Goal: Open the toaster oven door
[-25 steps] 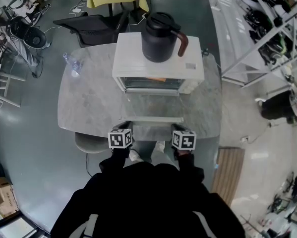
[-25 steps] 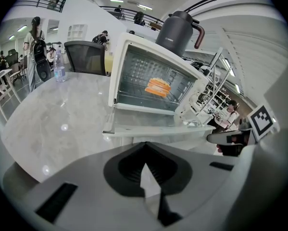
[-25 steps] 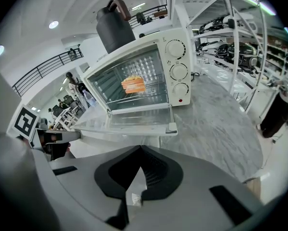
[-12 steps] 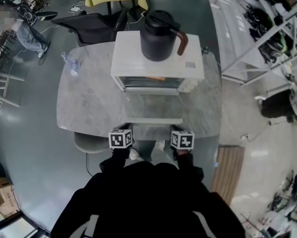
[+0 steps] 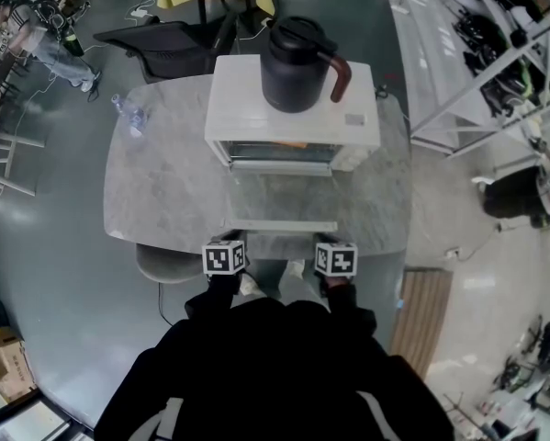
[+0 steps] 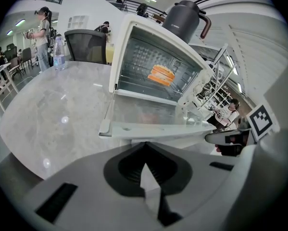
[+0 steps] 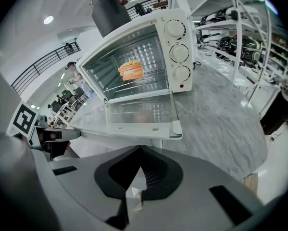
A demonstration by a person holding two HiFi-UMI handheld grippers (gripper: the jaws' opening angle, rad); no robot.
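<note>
Marble worktop (image 5: 164,182) on a glossy grey floor, a water bottle (image 5: 130,118) near its left edge. Left hand-held gripper (image 6: 146,174) hovers at the near edge, jaws pressed together, empty. Centre: white toaster oven (image 5: 247,99), its glass door (image 5: 279,200) folded down flat, a dark jug (image 5: 295,67) on top. Right hand-held gripper (image 7: 138,174) is likewise closed, holding nothing. Metal shelving (image 5: 495,53) stands at right.
</note>
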